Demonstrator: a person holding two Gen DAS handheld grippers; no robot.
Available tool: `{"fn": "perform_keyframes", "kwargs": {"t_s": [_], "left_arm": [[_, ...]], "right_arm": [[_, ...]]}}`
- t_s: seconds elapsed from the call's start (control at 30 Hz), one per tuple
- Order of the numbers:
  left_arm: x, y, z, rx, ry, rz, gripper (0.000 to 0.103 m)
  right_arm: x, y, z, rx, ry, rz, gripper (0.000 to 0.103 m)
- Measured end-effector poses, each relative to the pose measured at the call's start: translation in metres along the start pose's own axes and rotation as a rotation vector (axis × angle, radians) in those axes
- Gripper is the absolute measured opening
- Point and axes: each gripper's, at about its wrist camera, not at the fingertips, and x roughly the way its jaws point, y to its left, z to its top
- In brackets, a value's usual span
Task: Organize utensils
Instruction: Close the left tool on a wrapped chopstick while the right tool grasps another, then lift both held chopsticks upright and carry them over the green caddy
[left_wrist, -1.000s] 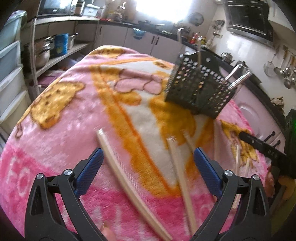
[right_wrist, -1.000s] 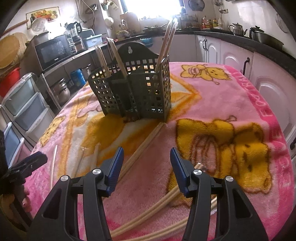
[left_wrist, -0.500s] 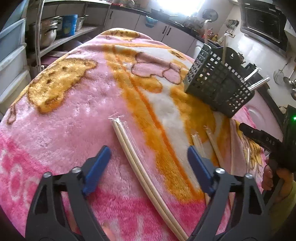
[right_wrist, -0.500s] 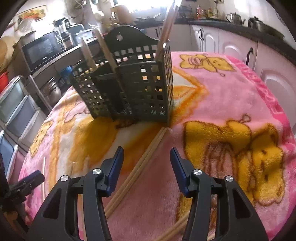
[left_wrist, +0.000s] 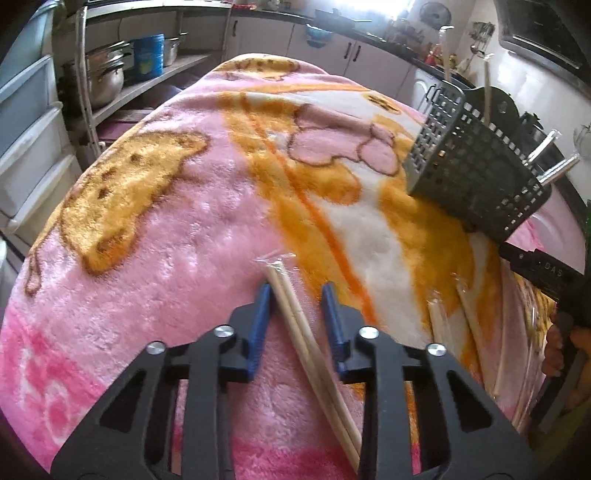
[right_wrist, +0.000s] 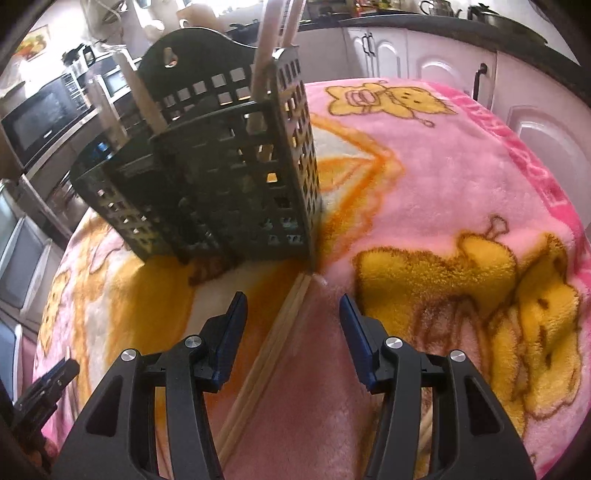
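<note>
Wrapped chopsticks (left_wrist: 291, 299) lie between the left gripper's (left_wrist: 297, 291) narrowed, untouching jaws — right gripper (right_wrist: 293, 306) gapes wide.

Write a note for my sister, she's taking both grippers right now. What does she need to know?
Left hand-held gripper: narrowed around a wrapped chopstick pair on the pink blanket, not clamped yet.
Right hand-held gripper: open, empty, straddling another chopstick pair whose tip reaches the dark utensil basket.
Done: some chopsticks already stand in the basket.
Left: close and lift both pairs, drop them in the basket, then collect the loose wrapped chopsticks lying to the left gripper's right.
</note>
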Motion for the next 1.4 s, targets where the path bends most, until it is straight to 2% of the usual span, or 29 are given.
{"fn": "perform_keyframes", "kwargs": {"t_s": [0.13,0.2,0.27,0.33,0.4,0.67,0.9,1.07,1.4], "left_arm": [[0.000,0.001,0.004,-0.006,0.002,-0.005,0.013],[-0.001,0.002,0.005,-0.006,0.002,-0.011,0.010],[-0.001,0.002,0.006,-0.007,0.001,-0.017,0.007],[-0.001,0.001,0.007,-0.006,0.000,-0.025,0.005],[-0.001,-0.002,0.008,-0.001,-0.002,-0.036,0.004],[-0.010,-0.015,0.015,0.028,-0.026,-0.079,0.002],[-0.031,-0.027,0.029,0.034,-0.072,-0.157,0.002],[-0.052,-0.038,0.042,0.052,-0.121,-0.209,0.001],[-0.080,-0.059,0.063,0.086,-0.190,-0.263,0.001]], "right_arm": [[0.010,0.000,0.003,0.018,0.004,-0.024,0.040],[0.014,-0.001,0.003,0.006,0.007,-0.053,0.031],[0.016,-0.002,0.003,-0.009,0.007,-0.070,0.026],[0.016,-0.004,0.004,-0.018,0.014,-0.069,0.021],[0.014,-0.007,0.003,-0.015,0.016,-0.061,0.011],[-0.008,-0.034,0.005,0.073,0.016,0.119,0.006],[-0.048,-0.035,0.011,0.052,-0.041,0.232,0.005],[-0.079,-0.023,0.016,0.001,-0.100,0.278,0.005],[-0.129,-0.012,0.018,-0.089,-0.214,0.339,0.005]]}}
